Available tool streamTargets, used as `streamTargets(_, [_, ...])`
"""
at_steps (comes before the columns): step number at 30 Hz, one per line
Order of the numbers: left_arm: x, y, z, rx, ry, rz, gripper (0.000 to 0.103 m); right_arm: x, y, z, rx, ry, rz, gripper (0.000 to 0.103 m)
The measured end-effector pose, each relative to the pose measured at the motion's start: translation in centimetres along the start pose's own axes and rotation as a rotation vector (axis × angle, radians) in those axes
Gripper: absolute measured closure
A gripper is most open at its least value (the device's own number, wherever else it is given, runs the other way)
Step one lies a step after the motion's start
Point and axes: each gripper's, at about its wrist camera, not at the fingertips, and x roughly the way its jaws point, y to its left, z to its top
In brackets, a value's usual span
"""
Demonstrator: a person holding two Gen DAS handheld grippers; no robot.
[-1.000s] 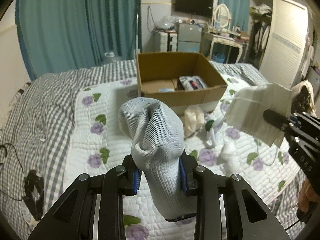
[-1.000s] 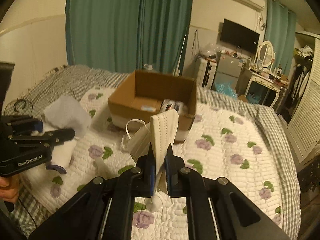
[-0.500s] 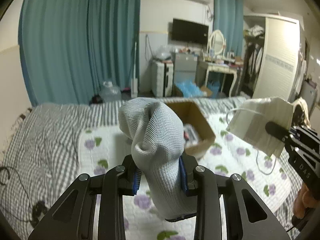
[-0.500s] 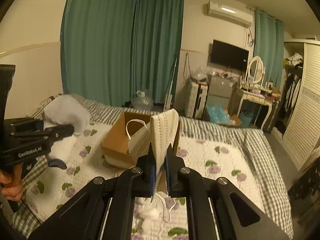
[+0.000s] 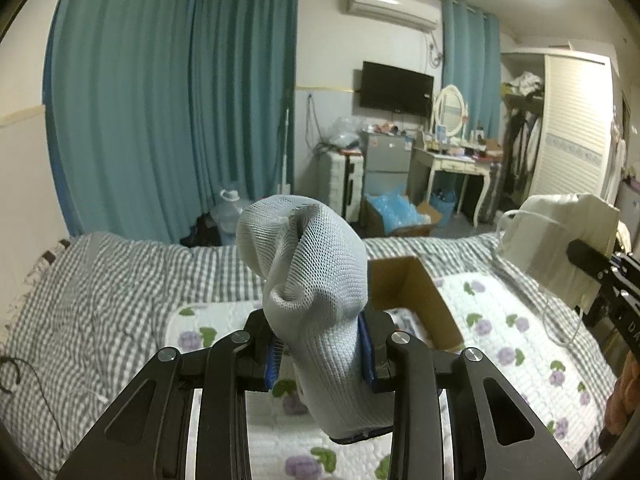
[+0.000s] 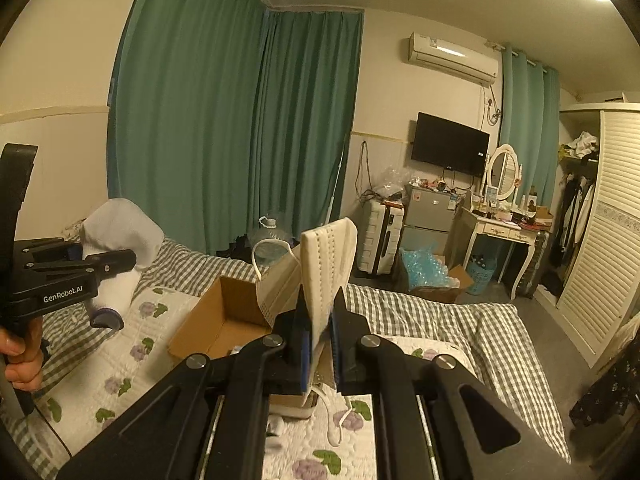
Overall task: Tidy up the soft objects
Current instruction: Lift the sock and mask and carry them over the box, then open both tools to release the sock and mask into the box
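Note:
My left gripper [image 5: 320, 344] is shut on a light grey mesh sock [image 5: 316, 280] and holds it upright, high above the bed. The sock also shows at the left of the right wrist view [image 6: 120, 236]. My right gripper [image 6: 320, 320] is shut on white face masks [image 6: 328, 256] with ear loops hanging down. The masks also show at the right of the left wrist view [image 5: 560, 236]. An open cardboard box [image 5: 412, 292] sits on the floral quilt [image 5: 520, 340] below both grippers; it also shows in the right wrist view [image 6: 220, 320].
The bed has a grey checked cover [image 5: 100, 300]. Teal curtains [image 5: 180, 120] hang behind it. A fridge [image 5: 388, 168], a white dressing table [image 5: 456, 168], a wall TV [image 5: 396, 84] and a louvred wardrobe [image 5: 572, 128] stand at the far side.
Both grippers have risen and tilted up with their loads. The box has sunk lower in both views and more of the room shows.

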Motion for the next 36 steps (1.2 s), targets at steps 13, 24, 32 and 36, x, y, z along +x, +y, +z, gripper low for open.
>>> streamTargets(13, [7.7, 0.2, 0.8, -0.016, 0.059, -0.005, 0.073, 9.5, 0.5, -1.4, -0.015, 0.098, 0.037, 0.095])
streamTargets(24, [15.5, -2.3, -1.7, 0.060, 0.198, -0.024, 0.072, 16.9, 2.4, -5.9, -0.099, 0.221, 0.073, 0.095])
streamTargets(32, [19.9, -3.7, -4.3, 0.081, 0.362, -0.014, 0.067, 21.9, 2.9, -9.5, -0.121, 0.407, 0.118, 0.095])
streamTargets(36, [20.2, -4.6, -5.1, 0.133, 0.355, 0.029, 0.064, 22.6, 2.5, -10.3, -0.114, 0.417, 0.108, 0.095])
